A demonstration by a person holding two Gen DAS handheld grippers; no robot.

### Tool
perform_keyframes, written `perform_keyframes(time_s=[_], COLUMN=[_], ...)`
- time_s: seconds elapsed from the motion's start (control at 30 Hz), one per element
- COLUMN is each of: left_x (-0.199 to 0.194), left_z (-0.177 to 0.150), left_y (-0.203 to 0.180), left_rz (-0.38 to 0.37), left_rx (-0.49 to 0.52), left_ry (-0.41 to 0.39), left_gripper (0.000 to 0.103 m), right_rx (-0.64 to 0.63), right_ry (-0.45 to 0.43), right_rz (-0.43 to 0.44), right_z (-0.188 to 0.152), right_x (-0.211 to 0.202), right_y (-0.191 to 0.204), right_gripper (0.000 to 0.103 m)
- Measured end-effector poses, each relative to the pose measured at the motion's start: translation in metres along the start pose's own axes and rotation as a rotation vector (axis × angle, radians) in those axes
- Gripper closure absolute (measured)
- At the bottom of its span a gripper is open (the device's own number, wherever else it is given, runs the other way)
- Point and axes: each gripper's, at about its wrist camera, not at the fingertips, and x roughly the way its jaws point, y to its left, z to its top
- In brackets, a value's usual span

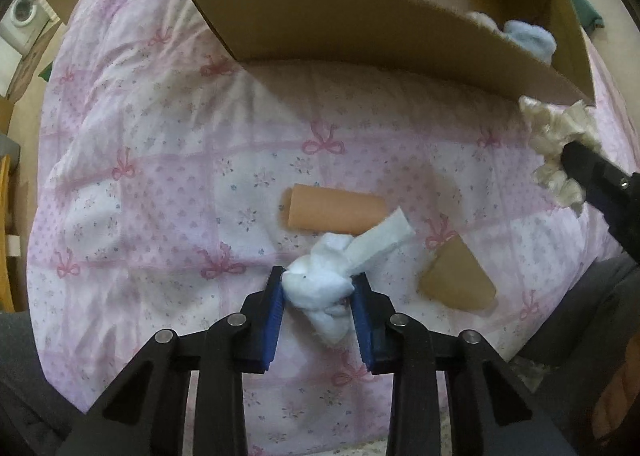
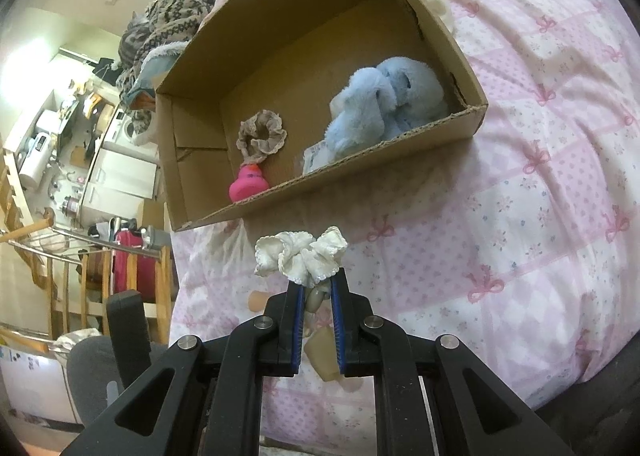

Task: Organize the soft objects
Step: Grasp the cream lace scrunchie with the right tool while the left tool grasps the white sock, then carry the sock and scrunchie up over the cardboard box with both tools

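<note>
Two picks are in hand at once, and both look ready for transfer to the cardboard box. The left gripper is pointed down at the quilt, and its blue pads are pressed on both sides of a knotted white cloth, so the cloth is judged clamped, though it looks not yet lifted off the quilt. One loose tail of the cloth is draped over the end of a peach roll lying just beyond it; a tan roll lies near, toward the right edge of the quilt. The right gripper is clenched on a cream scrunchie, which is held in the air just short of the near wall of the box. Already inside the box: a blue plush toy in the right near corner, a beige scrunchie and a pink toy against the near wall, toward the left. Next move, as judged: the cream scrunchie is to be carried over the near wall and released in free floor space between the pink toy and the plush. The white cloth must then be lifted straight up, so that the draped tail is not dragged across the peach roll.
</note>
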Motion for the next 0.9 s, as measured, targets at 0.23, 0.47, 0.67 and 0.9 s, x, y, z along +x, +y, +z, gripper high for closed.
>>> perform_keyframes(time_s=[0.23, 0.47, 0.67, 0.9], left_x=[-0.019, -0.03, -0.042, -0.065], left_z=[-0.006, -0.004, -0.005, -0.006], left_y=[0.004, 0.023, 0.028, 0.034], left_rz=[0.026, 0.056, 0.082, 0.105], left_rx=[-0.006, -0.057, -0.073, -0.108], left_ry=[-0.06, -0.089, -0.138, -0.219], left_gripper=[0.075, 0.075, 0.075, 0.075], right_rx=[-0.013, -0.051, -0.064, -0.09], right_ry=[0.0, 0.003, -0.003, -0.01], right_rz=[0.005, -0.006, -0.021, -0.016], right_z=[-0.003, -0.005, -0.005, -0.007], right_x=[-0.002, -0.003, -0.004, -0.009], right_y=[0.0, 0.008, 0.01, 0.016], right_gripper=[0.088, 0.088, 0.088, 0.088])
